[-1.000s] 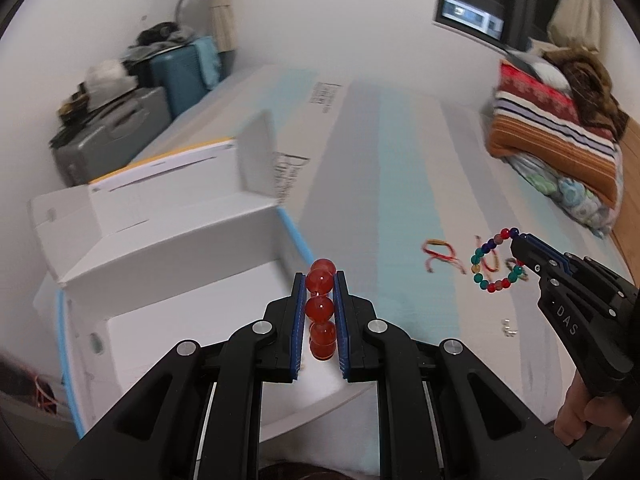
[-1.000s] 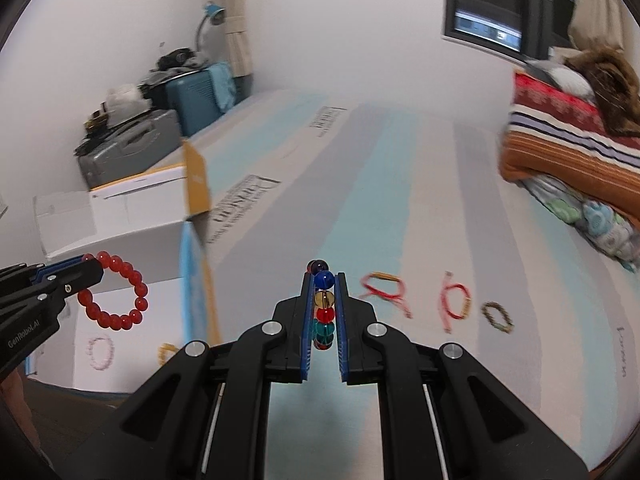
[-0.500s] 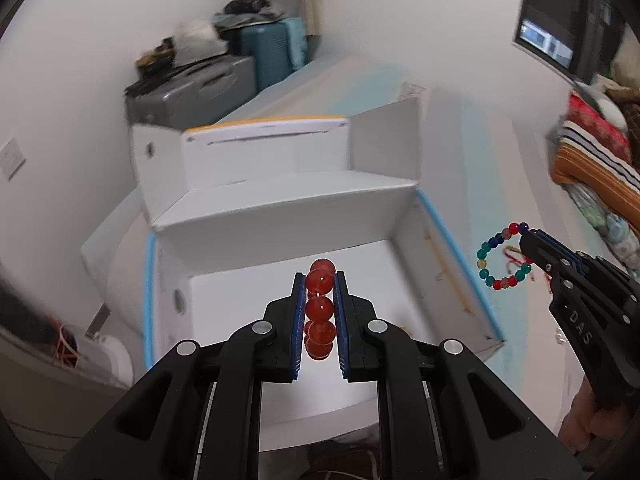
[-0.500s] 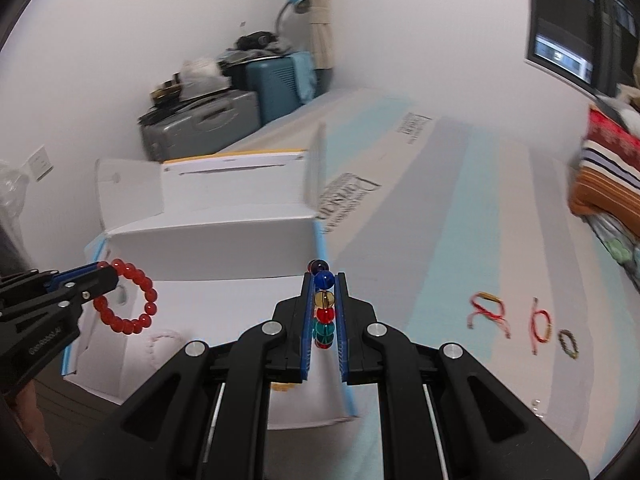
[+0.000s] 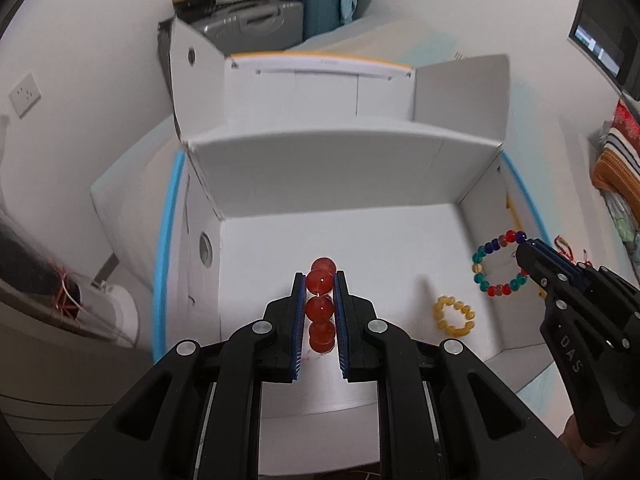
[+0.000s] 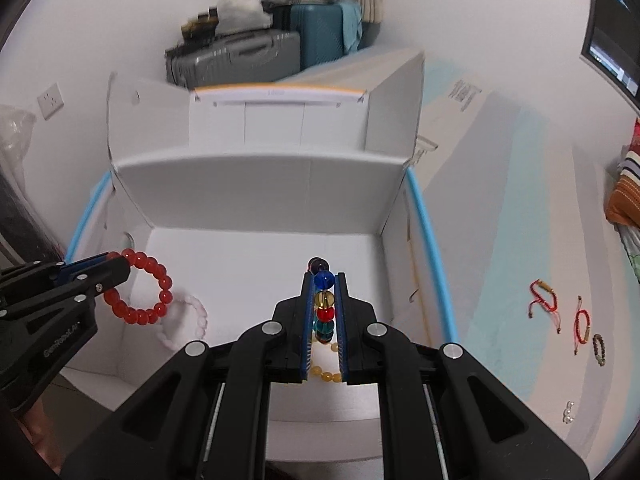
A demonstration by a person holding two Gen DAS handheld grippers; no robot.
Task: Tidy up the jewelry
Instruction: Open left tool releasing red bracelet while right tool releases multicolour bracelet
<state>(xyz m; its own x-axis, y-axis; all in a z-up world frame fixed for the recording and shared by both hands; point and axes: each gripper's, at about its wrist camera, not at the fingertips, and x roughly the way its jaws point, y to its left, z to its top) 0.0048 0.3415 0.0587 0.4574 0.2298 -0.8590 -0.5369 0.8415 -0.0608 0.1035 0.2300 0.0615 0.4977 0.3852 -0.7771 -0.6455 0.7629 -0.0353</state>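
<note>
My left gripper is squeezed tight on the red bead bracelet, and its fingers are only a tiny bit apart, with the red beads pinched between the blue pads. The bracelet hangs in the air over the left side of the white box. Down on the box floor, just under the red ring, lies a pale pink bracelet. My right gripper is clamped on the colorful bead bracelet, with its fingers almost closed on it. I can see blue, yellow, red and green beads in a row between the pads. This bracelet hangs over the right side of the box, near the right wall. On the box floor below it lies a yellow bead bracelet, a little nearer the middle of the box. Outside the box, off to its right on the striped sheet, lie two red cord bracelets, a small dark bead bracelet and a tiny clear piece that I cannot make out.
</note>
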